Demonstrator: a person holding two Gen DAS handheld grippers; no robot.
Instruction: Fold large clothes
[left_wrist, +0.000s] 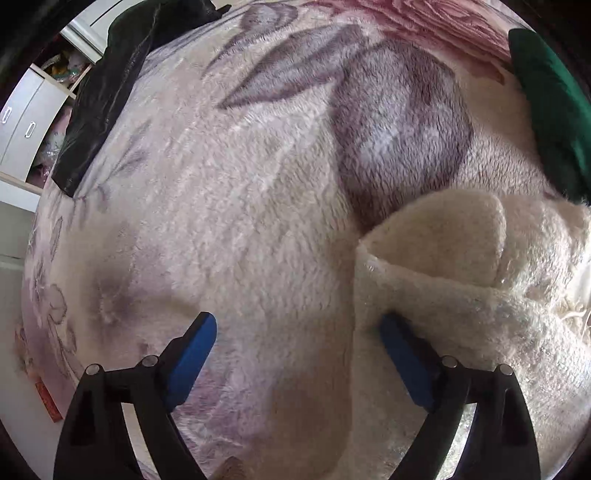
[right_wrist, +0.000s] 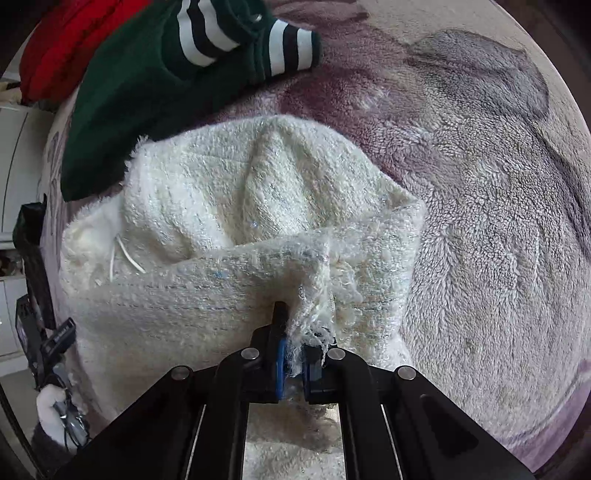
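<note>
So we've got the cream fuzzy garment (right_wrist: 236, 206) bunched up in the middle of the right wrist view, lying on the floral plush blanket (right_wrist: 498, 221) that covers the bed. Our right gripper (right_wrist: 293, 363) has its fingers pinched nearly together on a frayed edge of that garment, low in the frame, with loose threads sticking out between the blue pads. Looks like a solid enough bite, though it's mostly fringe in there.

Our left gripper (left_wrist: 297, 354) is wide open and holding nothing. In its view the garment (left_wrist: 461, 280) sits at lower right, and the right-hand finger is just touching or right beside its rolled edge; hard to say which.

We'd guess we're mid-fold, one corner held and the other not grabbed yet. Next up is probably sliding the left fingers over that rolled edge and closing on it, so both sides can be lifted evenly.

The green sweater with striped cuffs (right_wrist: 155, 74) is at upper left, touching the cream piece, so watch for snagging it.
</note>
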